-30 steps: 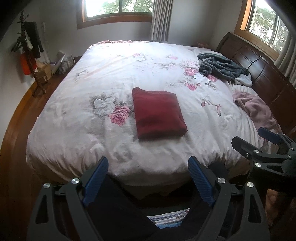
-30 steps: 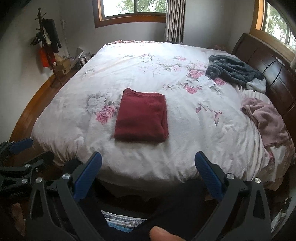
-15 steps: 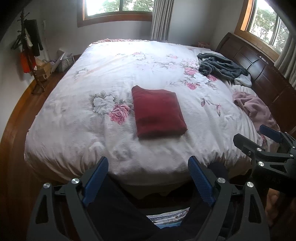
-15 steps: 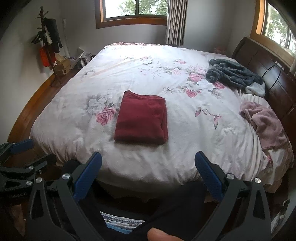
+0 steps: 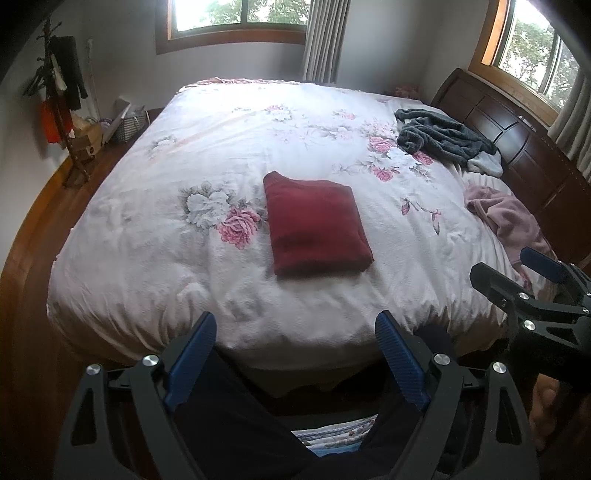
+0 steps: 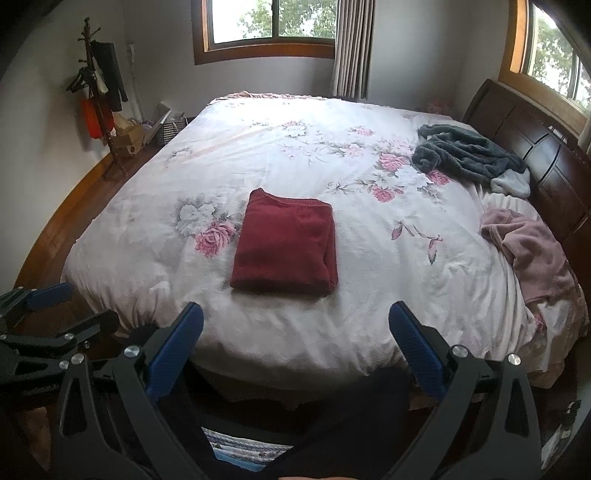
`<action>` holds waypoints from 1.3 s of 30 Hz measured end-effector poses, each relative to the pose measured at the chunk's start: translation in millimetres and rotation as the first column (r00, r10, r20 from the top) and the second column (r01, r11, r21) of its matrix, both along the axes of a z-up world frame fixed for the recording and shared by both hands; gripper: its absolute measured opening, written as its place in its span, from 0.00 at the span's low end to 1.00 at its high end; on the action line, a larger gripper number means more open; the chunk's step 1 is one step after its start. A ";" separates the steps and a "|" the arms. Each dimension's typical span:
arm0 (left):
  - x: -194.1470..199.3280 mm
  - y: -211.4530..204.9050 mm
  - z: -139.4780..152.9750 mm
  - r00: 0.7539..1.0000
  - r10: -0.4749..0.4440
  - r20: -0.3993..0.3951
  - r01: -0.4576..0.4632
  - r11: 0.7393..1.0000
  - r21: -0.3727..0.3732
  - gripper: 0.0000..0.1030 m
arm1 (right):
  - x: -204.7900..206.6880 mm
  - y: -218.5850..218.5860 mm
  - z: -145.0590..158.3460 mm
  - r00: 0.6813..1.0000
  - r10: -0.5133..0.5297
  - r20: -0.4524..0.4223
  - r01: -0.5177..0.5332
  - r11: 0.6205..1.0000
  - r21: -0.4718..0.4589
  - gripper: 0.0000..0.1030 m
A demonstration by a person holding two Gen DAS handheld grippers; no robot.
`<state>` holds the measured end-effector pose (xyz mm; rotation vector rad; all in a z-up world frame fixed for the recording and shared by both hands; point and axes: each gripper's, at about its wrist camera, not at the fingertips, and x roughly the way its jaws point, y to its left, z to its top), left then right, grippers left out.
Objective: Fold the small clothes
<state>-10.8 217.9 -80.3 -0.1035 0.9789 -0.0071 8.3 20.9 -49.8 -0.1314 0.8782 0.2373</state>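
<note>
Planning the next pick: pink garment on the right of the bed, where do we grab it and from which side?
Judgement only: take the raised crumpled ridge at the top of the pink garment, coming from above with the right gripper, which is open and empty. It lies bunched near the headboard, and its lower part drapes over the bed edge, so there is no flat hem.

Bedroom with pale grey walls [image 6: 40,110] and a polished brown wooden floor [image 5: 22,258]. Large bed under a white quilt printed with pink roses [image 5: 258,140], dark carved wooden headboard [image 6: 535,147] at right. Two wood-framed windows [image 6: 273,26] let in daylight, grey curtain [image 6: 351,48] beside one. Wooden coat stand hung with dark clothes [image 6: 99,92] in the left corner.
</note>
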 end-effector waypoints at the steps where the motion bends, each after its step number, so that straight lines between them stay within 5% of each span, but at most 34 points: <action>1: 0.2 -0.3 -0.5 1.000 0.000 -0.001 0.000 1.000 0.000 0.86 | 0.1 0.3 -0.2 1.000 0.000 -0.003 0.000 1.000 -0.001 0.97; 39: -5.1 -2.2 -10.2 1.000 -0.001 -0.007 0.001 1.000 -0.001 0.86 | 8.7 -1.5 -6.6 1.000 -0.021 -0.010 0.021 1.000 0.007 0.97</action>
